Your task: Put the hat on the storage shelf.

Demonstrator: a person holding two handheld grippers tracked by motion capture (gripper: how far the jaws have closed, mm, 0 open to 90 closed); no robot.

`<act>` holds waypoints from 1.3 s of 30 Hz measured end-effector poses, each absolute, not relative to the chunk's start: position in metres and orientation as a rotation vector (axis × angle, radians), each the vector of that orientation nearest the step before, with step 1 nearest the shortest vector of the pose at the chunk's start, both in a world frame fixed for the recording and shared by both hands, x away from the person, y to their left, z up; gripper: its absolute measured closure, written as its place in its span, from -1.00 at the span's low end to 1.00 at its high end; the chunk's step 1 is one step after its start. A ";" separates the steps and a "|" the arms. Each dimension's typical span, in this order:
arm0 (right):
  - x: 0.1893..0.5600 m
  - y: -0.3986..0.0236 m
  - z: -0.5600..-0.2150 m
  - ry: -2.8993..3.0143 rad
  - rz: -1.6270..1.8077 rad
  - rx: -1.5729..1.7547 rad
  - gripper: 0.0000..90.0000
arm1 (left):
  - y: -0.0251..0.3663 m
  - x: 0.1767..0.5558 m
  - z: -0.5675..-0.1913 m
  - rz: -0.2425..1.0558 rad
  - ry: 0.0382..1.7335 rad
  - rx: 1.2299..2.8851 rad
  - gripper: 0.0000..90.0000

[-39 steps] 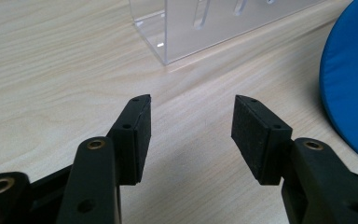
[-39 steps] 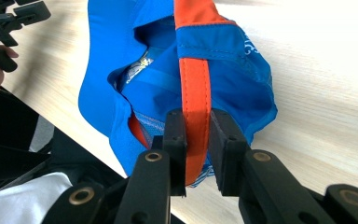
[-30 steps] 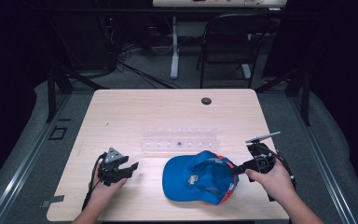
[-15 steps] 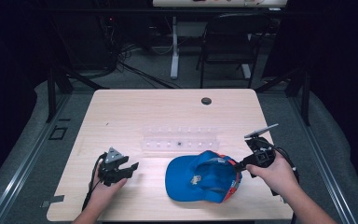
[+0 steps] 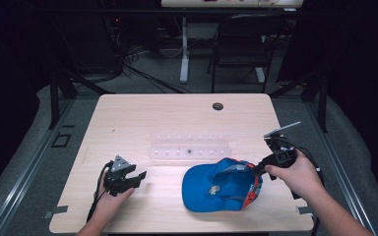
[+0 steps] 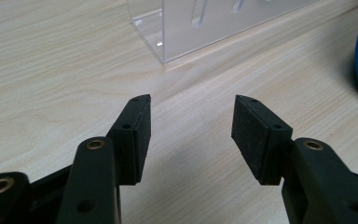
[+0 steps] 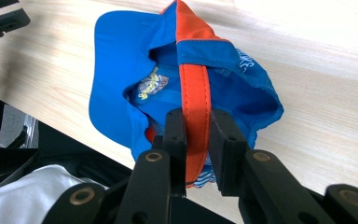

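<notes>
At the left of the high view, the person's left hand [image 5: 109, 199] lies low on the wooden table [image 5: 177, 118], forearm coming in from the bottom edge, and the left gripper [image 5: 139, 176] it holds points to the right across the tabletop. Its jaws stand apart with nothing between them; the left gripper view shows bare wood between the two black pads [image 6: 137, 135]. This hand sits where it sat a second ago.

Past the jaws, near the table's middle, lies a clear acrylic rack [image 5: 189, 147], lengthwise across the table.

Right of centre, near the front edge, is the blue baseball cap [image 5: 216, 189], brim toward the left gripper and its open inside turned up. The right gripper [image 5: 257, 169] is clamped on the cap's orange strap [image 7: 195, 100] at the back, the strap pinched between both jaws. The right hand [image 5: 298, 174] grips from the right with the forearm angled in from the lower right corner. Compared with a second ago, this hand has risen slightly, and the cap's rear is tipped higher off the table.
</notes>
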State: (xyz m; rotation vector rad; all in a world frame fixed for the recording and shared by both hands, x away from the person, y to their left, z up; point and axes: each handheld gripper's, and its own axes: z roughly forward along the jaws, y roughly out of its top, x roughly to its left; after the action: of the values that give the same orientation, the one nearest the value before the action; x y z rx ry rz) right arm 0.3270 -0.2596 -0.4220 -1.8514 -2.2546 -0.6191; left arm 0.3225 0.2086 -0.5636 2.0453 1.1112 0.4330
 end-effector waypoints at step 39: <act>0.343 -0.239 -0.352 -2.291 -0.536 -1.882 0.74 | 0.207 0.322 -0.564 0.431 1.110 2.047 0.07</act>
State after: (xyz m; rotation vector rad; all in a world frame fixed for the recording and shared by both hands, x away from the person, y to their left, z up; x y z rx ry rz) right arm 0.3425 -0.2390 -0.3517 -1.8822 -2.2912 -0.5361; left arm 0.3218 0.2073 -0.5639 2.0475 1.1101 0.4306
